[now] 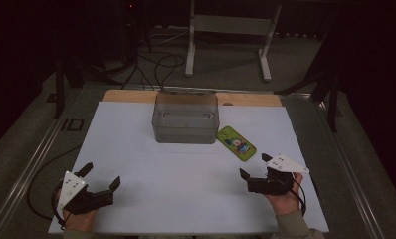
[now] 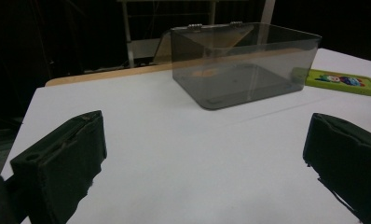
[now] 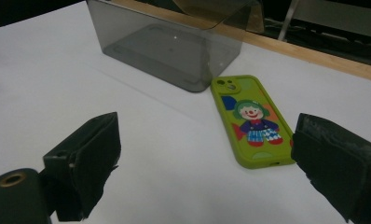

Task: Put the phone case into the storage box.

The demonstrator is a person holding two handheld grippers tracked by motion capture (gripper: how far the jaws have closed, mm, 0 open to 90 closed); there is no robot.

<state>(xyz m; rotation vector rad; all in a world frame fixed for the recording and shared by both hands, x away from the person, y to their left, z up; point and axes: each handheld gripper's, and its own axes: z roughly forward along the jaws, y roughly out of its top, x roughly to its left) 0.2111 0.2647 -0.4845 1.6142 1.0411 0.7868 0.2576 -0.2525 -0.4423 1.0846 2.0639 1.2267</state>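
The phone (image 1: 236,143) is lying flat on the tabletop (image 1: 186,199) just beside the box (image 1: 185,117), at 11 o'clock from the right gripper (image 1: 252,166), long axis slanting 10-to-4; the left gripper (image 1: 101,175) is sitting well apart. Both grippers' fingers are gaping wide, holding nothing

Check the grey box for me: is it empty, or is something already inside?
Empty. Through the clear walls of the grey box its bare floor shows. The green phone case lies outside, beside it on the white table.
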